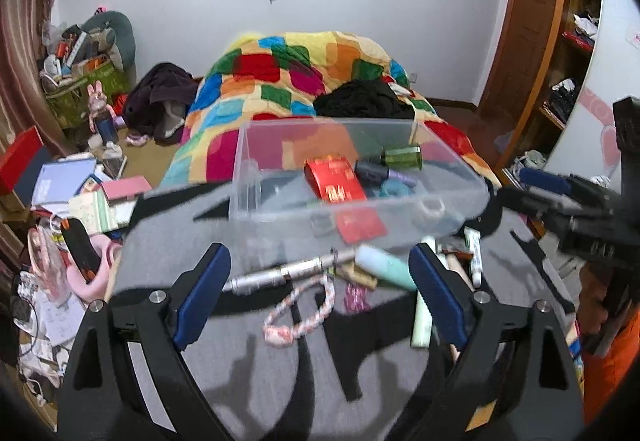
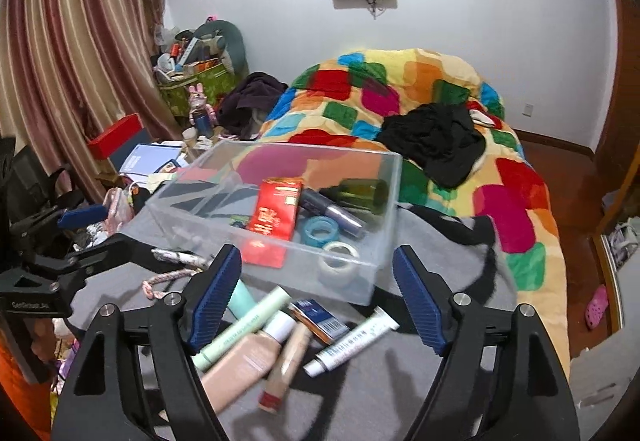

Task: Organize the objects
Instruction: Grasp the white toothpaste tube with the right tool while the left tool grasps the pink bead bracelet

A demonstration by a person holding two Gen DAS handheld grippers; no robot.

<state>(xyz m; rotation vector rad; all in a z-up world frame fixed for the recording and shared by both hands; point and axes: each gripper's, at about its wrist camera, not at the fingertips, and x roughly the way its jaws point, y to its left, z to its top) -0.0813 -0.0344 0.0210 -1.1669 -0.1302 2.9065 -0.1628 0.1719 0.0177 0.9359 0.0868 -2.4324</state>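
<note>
Far left, a cluttered floor point(image 1: 60, 201) crowding the grey worktop point(image 1: 168, 241) edge. Left gripper point(image 1: 320, 293) fingers released, spread wide, nothing between them, above a silver pen point(image 1: 276, 275) and pink braided cord point(image 1: 296, 315). Centre, clear plastic box point(image 2: 280, 197) near the far edge, against the patchwork bed point(image 2: 440, 89), holding red packet point(image 2: 276, 207), green bottle point(image 2: 360, 193), tape rolls point(image 2: 320, 231). Bare grey cloth nearer. Right gripper point(image 2: 316, 297) fingers released over loose cosmetic tubes point(image 2: 248, 329)
</note>
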